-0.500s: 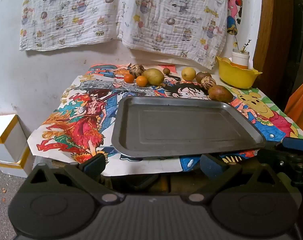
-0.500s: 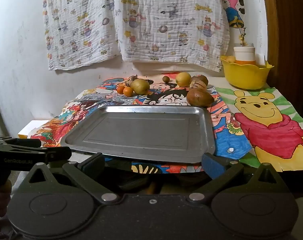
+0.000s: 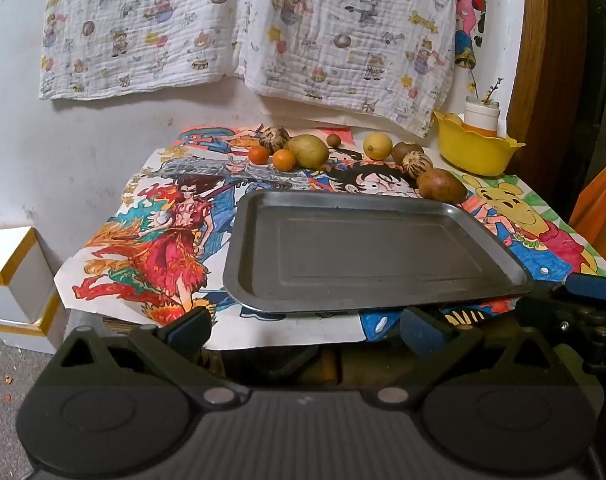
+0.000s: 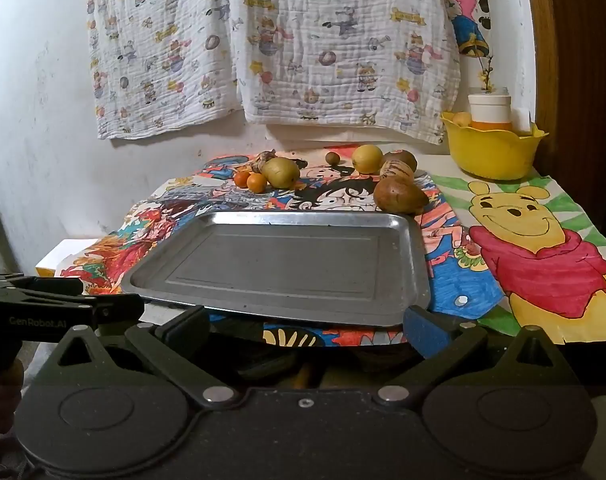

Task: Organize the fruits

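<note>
The fruits [image 3: 343,156] lay in a loose row along the far edge of the table, behind the metal tray [image 3: 259,216], none of them on it. On the left sat two small oranges [image 3: 271,157] touching a greenish mango [image 3: 307,151], with a striped brown fruit [image 3: 274,138] half hidden behind them. To the right were a yellow lemon [image 3: 377,145], a tiny brown ball [image 3: 333,140] and a brown mango [image 3: 442,185] just beside the tray's far corner. What kind the two fruits behind it were, I could not tell. A yellow bowl [image 3: 475,156] stood at the far right, its contents mostly hidden. The left gripper [image 3: 303,326] and right gripper [image 4: 305,326] hung spread wide before the tray's near rim, holding nothing.
</note>
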A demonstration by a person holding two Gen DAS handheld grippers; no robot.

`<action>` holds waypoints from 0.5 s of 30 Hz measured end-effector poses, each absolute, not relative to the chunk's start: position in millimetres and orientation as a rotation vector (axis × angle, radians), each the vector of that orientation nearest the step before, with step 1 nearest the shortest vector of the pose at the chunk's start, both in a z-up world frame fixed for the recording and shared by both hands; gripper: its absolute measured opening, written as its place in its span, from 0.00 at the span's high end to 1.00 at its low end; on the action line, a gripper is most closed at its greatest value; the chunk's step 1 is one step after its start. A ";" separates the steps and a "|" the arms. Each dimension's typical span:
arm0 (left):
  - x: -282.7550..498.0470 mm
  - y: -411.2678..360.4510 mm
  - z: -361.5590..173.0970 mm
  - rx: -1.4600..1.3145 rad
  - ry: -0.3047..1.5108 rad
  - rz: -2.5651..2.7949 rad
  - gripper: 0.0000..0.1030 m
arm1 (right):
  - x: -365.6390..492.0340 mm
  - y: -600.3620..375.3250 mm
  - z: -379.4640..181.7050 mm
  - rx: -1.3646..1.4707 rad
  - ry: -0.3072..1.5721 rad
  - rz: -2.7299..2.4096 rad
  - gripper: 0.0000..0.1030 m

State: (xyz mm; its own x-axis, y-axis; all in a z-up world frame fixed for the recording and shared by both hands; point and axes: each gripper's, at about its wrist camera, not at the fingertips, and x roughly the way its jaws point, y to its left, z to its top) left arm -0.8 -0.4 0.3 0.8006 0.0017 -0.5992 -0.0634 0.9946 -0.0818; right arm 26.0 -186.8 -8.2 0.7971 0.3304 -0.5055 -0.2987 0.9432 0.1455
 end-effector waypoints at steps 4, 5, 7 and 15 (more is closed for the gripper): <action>0.0 -0.2 0.0 -0.099 0.643 0.035 0.00 | 26.5 -186.1 -8.2 0.060 0.557 0.338 0.00; -0.1 -0.2 0.0 -0.099 0.643 0.035 0.00 | 26.3 -186.1 -8.2 0.060 0.557 0.338 0.00; 0.0 -0.1 0.0 -0.099 0.644 0.035 0.00 | 26.0 -186.0 -8.1 0.059 0.556 0.338 0.00; 0.0 -0.1 0.0 -0.100 0.645 0.035 0.00 | 25.0 -185.8 -7.9 0.058 0.557 0.338 0.00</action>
State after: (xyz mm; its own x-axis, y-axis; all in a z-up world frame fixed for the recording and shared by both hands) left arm 0.0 -0.1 0.0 0.7988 0.0018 -0.6016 -0.0638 0.9946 -0.0817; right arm 25.0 -185.8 -7.9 0.7953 0.3300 -0.5084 -0.2987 0.9433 0.1451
